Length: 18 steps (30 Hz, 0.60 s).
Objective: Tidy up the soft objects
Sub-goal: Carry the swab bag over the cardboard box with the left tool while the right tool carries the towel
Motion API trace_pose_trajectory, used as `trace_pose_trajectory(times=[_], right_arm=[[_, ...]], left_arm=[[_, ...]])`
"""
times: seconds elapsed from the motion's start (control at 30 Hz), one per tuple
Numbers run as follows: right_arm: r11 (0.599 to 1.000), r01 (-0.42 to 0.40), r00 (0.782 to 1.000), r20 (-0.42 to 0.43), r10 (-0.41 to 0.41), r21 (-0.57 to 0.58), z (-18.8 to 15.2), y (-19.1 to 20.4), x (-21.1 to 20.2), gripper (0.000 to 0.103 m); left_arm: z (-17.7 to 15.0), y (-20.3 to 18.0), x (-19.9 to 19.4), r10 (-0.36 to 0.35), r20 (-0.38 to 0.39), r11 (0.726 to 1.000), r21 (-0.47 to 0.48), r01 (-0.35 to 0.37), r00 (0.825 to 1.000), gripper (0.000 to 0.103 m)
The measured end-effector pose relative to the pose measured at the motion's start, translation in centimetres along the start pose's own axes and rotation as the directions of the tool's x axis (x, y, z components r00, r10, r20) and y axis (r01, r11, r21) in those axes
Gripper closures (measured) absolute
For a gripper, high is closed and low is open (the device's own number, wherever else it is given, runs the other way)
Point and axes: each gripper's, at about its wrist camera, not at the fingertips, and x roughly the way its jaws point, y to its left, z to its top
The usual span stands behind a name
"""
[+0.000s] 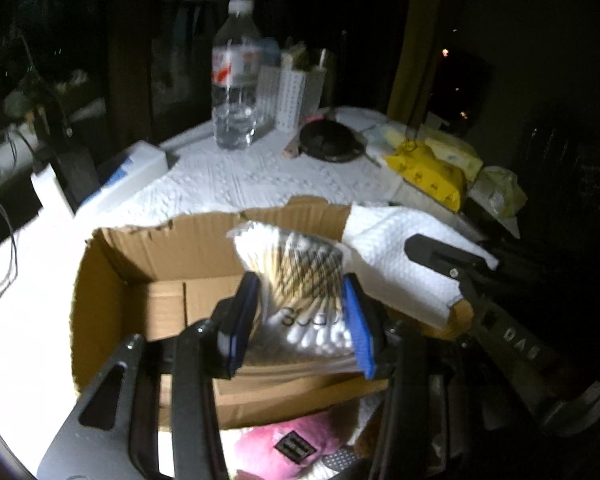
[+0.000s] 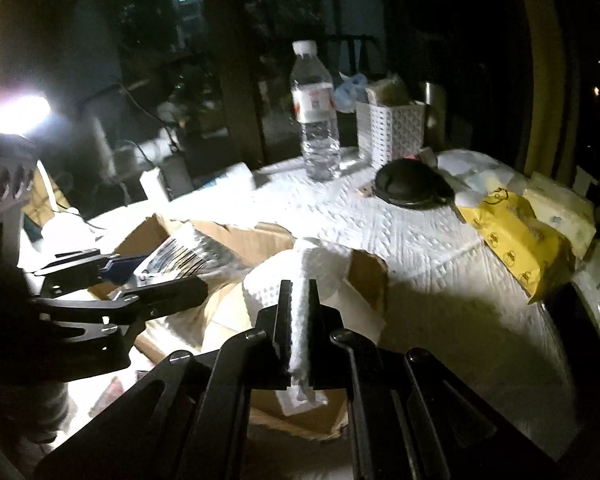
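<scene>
We held cotton-swab bag (image 1: 296, 280) in left claw (image 1: 300, 320), paper towel (image 2: 300, 312) pinched in right claw (image 2: 300, 320), both above cardboard box (image 1: 112, 280); next, we judged: lower, release inside.

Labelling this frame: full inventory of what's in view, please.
box: 1, brown cardboard, open, near table edge
swab bag: 1, clear, over box, in left gripper
paper towel: 1, white, at box's right edge, in right gripper
bottle: 1, clear, upright, far side
basket: 1, white, right of bottle
dark round thing: 1, black, mid table
yellow pack: 1, right edge
pink plush: 1, below box
table cover: 1, white, textured
left gripper: 1, black, blue pads
right gripper: 1, black
</scene>
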Motion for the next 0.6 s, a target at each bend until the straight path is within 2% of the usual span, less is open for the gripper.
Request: trace_pose_trajectory(times=[0.1,0.23,0.3,0.37,0.43,0.6], right_arm=[[0.997,0.061,0.998,-0.009,-0.061,-0.038,-0.6,0.3,0.6,0.098],[0.997,0.053,0.998,-0.026,-0.055,-0.062,-1.1,0.5,0.3,0.096],[0.996,0.058,0.998,-0.02,-0.06,-0.07,-1.2,0.5,-0.2,0.087],[0.997,0.049,0.999,-0.01,-0.05,-0.065,-1.1,0.2,-1.0,0.067],[0.998,0.046,0.999,0.009,-0.046,-0.052,-1.0,-0.3,-1.8,0.062],[0.993,0.11,0.994,0.017,-0.11,-0.036,-1.2,-1.2,-1.6,0.056]], left_arm=[[0.0,-0.3,1.0,0.001,-0.026,1.0,-0.001,-0.001,1.0,0.059],[-0.4,-0.5,2.3,0.004,-0.075,1.0,0.0,-0.004,0.997,0.058],[-0.6,-0.8,2.7,0.003,-0.087,1.0,0.008,-0.002,0.996,0.058],[-0.8,-1.1,3.1,0.006,-0.104,1.0,0.019,-0.004,0.995,0.058],[-1.0,-1.2,3.4,0.005,-0.119,1.0,0.017,-0.003,0.993,0.058],[-1.3,-1.5,4.0,-0.008,-0.143,1.0,0.017,0.011,0.99,0.056]])
